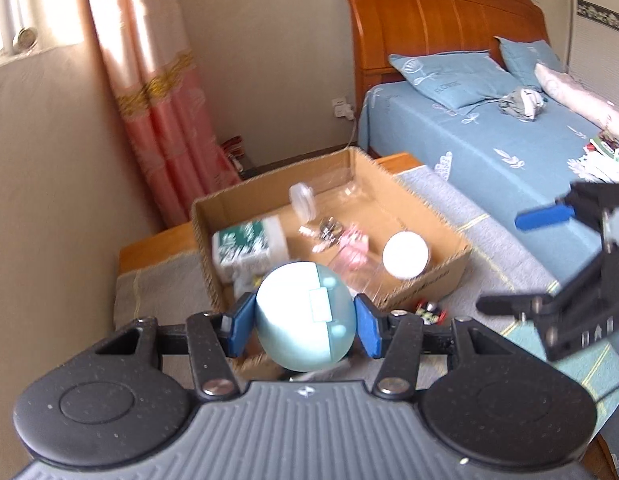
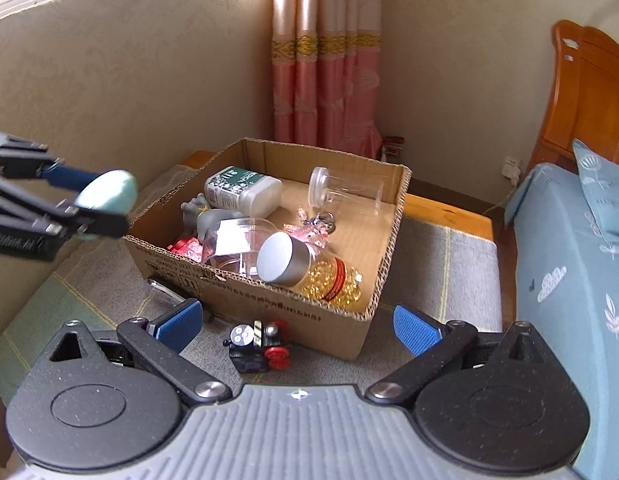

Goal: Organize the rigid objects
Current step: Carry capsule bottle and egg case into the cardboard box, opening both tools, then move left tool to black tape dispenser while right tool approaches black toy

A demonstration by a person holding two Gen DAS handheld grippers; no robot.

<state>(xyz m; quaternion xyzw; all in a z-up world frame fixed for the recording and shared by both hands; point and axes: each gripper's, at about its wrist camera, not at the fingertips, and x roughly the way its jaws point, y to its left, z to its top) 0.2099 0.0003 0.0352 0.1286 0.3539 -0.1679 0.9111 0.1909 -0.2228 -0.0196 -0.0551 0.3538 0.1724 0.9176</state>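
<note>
My left gripper (image 1: pixel 305 326) is shut on a pale teal egg-shaped case (image 1: pixel 305 316) and holds it in the air just before the near left edge of a cardboard box (image 1: pixel 433 276). From the right wrist view the case (image 2: pixel 109 194) hangs left of the box (image 2: pixel 269 304). My right gripper (image 2: pixel 297 326) is open and empty, low above a small black and red toy train (image 2: pixel 259 344) that lies on the grey cloth in front of the box. The box holds a white bottle (image 2: pixel 241 190), a clear jar (image 2: pixel 345 190), a bottle of yellow capsules (image 2: pixel 309 272), a keychain and other small items.
The box stands on a low wooden table (image 2: pixel 449 208) covered by a grey cloth (image 2: pixel 441 272). A bed with a blue sheet (image 2: pixel 569 280) lies to the right, a pink curtain (image 2: pixel 325 80) and beige wall behind. A thin clear object (image 2: pixel 161 286) lies by the box's front left.
</note>
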